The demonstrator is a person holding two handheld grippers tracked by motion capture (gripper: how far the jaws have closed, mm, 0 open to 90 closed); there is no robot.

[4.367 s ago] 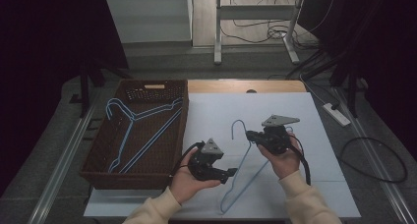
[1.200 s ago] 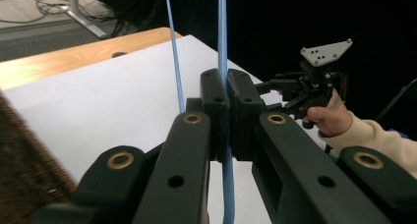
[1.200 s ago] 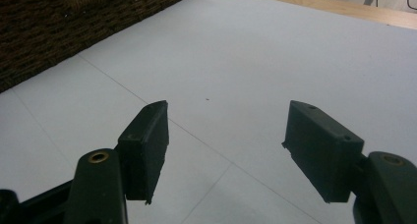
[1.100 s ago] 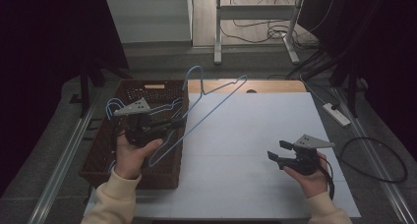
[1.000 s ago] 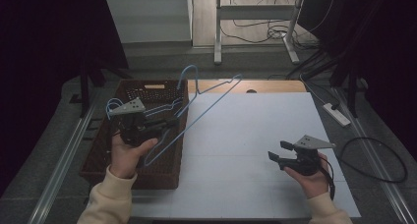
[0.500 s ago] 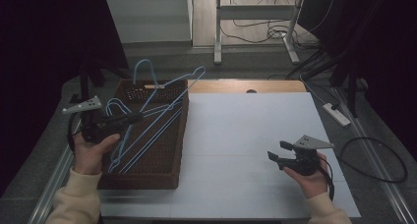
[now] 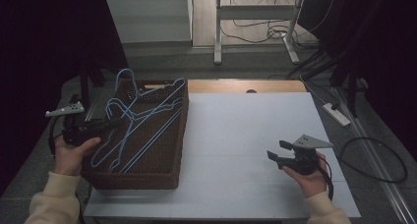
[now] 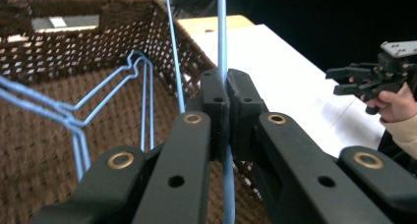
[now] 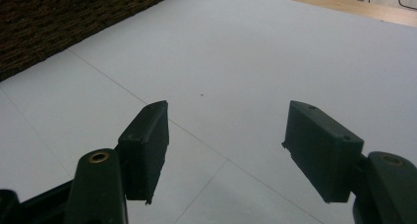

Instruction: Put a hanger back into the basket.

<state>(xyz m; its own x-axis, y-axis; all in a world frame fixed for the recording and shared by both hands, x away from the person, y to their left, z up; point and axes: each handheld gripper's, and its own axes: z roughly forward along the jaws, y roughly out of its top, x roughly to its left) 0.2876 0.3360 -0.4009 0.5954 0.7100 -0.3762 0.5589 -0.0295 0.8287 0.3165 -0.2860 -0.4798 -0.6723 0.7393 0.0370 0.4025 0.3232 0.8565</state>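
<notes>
Since half a second ago the left tongs (image 7: pixel 110 124) have carried the blue wire hanger (image 7: pixel 147 117) lower and further left, over the basket, while the right tongs (image 7: pixel 276 151) have kept their place. From the high view, the brown woven basket (image 7: pixel 147 177) sits at the left of the white counter (image 7: pixel 246 135), with more thin blue hangers (image 7: pixel 115 111) lying in it; cables trail on the floor beyond. Through the left gripper view, the left tongs (image 8: pixel 226 98) are clamped tight on the hanger's thin wire (image 8: pixel 222 32), above the basket's open weave (image 8: pixel 44 150). Seen through the right gripper view, the right tongs (image 9: pixel 226 135) stand wide apart, holding nothing, over the smooth counter (image 9: pixel 255 52).
</notes>
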